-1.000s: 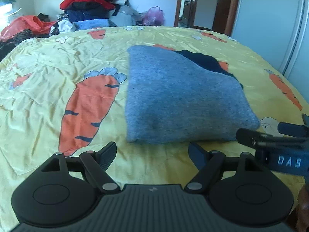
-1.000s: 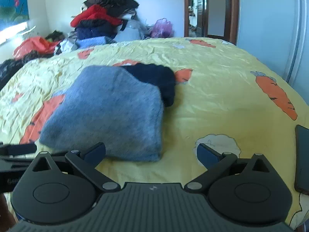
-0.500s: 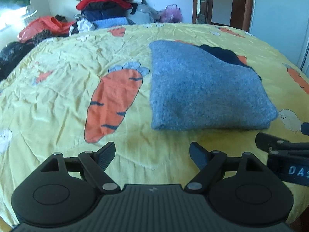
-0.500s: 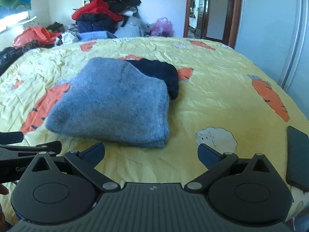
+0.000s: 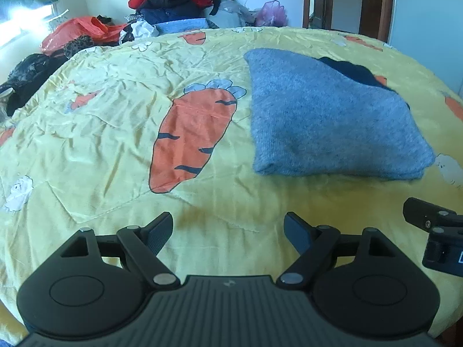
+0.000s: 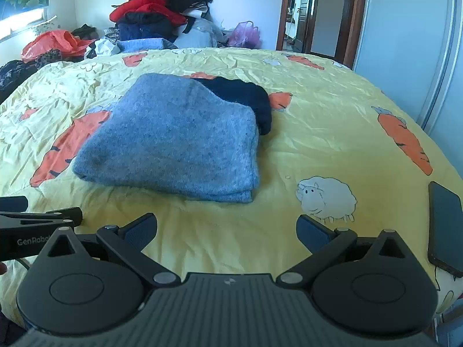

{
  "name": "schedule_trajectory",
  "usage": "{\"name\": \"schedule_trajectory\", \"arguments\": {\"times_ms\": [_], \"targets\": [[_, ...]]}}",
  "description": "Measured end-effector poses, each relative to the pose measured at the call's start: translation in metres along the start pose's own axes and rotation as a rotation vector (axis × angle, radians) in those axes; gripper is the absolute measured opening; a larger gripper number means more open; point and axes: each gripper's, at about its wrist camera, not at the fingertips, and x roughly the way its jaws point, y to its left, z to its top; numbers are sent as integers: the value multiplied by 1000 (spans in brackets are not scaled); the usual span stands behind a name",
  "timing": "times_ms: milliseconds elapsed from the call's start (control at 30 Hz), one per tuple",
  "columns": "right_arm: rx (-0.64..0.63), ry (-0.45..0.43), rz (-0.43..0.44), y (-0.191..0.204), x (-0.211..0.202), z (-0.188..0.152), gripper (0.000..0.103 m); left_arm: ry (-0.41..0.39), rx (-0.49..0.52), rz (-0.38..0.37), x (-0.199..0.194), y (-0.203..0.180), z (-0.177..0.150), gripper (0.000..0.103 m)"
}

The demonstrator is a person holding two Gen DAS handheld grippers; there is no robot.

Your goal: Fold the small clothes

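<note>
With the grey sweater (image 6: 170, 138) lying folded, both empty grippers, left gripper (image 5: 228, 231) and right gripper (image 6: 227, 230), fingers apart, hover short of it, likely awaiting another garment.

Left gripper (image 5: 228, 231) hanging low over near edge of yellow bedspread (image 5: 101, 133), jaws spread wide, gripping nothing. Folded grey sweater (image 5: 327, 118) lying flat ahead and right of fingers, well apart from them. Dark navy garment (image 5: 356, 70) peeking out from beneath sweater's far right edge. Orange carrot print (image 5: 194, 136) showing just left of sweater. Right gripper (image 5: 428, 222) poking in at right frame edge, state unclear. Clothes pile (image 5: 179, 3) sitting beyond bed's far side; orange bag (image 5: 78, 29) lying at left of pile.
</note>
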Motion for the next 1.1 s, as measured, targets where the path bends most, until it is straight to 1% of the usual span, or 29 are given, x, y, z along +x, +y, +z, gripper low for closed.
{"name": "schedule_trajectory", "arguments": {"times_ms": [167, 400, 733, 967, 1100], "targets": [[-7, -9, 7, 0, -2, -2, 102, 3, -7, -13, -1, -1, -1, 84], [4, -15, 16, -2, -4, -3, 102, 1, -22, 6, -2, 1, -2, 85], [-5, -10, 16, -1, -4, -4, 102, 15, -53, -26, 0, 5, -3, 85], [0, -9, 21, -1, -4, -4, 102, 17, -43, -5, 1, 3, -4, 85], [7, -4, 34, -2, -4, -4, 102, 17, -42, -6, 1, 2, -4, 85]]}}
